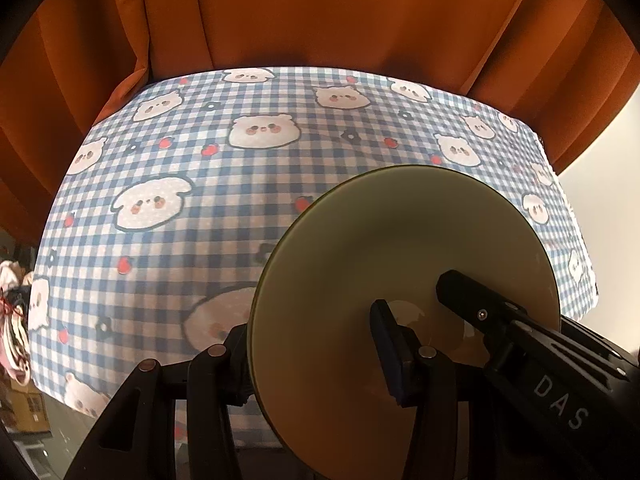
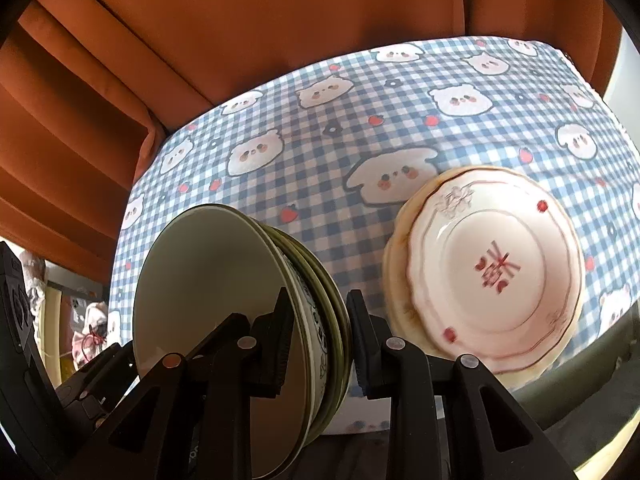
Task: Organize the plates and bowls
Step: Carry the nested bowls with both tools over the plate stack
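Left wrist view: the left gripper [image 1: 316,344] is closed on the near rim of a stack of green bowls [image 1: 400,260], one finger [image 1: 390,344] inside the top bowl, the other under the rim; the right gripper's finger [image 1: 476,300] reaches in from the right. Right wrist view: the right gripper [image 2: 316,344] clamps the same stack's rim edge-on between its fingers [image 2: 280,344], bowls tilted steeply, clear of the checked bench [image 2: 320,120]. A stack of pink plates [image 2: 492,272] rests on the bench just right of these fingers, nearer the right hand, probably where the bowls go beside.
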`<control>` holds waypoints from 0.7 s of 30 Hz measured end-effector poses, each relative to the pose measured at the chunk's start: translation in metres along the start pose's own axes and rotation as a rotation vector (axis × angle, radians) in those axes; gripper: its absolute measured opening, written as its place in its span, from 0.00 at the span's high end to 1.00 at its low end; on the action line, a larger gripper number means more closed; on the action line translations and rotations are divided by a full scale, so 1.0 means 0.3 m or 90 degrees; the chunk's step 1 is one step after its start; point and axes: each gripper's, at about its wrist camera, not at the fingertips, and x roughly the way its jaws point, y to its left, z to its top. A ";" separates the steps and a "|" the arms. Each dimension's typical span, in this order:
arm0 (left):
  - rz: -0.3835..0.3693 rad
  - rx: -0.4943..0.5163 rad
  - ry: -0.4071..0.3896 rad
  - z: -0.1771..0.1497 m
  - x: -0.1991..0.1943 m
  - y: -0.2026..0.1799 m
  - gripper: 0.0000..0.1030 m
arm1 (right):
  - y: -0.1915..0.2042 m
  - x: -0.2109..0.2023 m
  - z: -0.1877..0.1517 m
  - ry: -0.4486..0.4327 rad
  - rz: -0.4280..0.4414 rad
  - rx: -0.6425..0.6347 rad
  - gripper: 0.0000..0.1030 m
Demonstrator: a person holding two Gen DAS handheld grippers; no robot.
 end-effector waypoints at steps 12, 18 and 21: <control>0.009 -0.032 -0.013 0.007 0.035 -0.245 0.53 | -0.231 -0.079 0.086 0.002 0.016 -0.038 0.71; 0.011 -0.044 -0.012 -0.003 0.069 -0.340 0.53 | -0.344 -0.093 0.107 0.008 0.018 -0.047 0.71; 0.011 -0.052 -0.009 -0.006 0.092 -0.376 0.53 | -0.385 -0.089 0.111 0.012 0.019 -0.051 0.71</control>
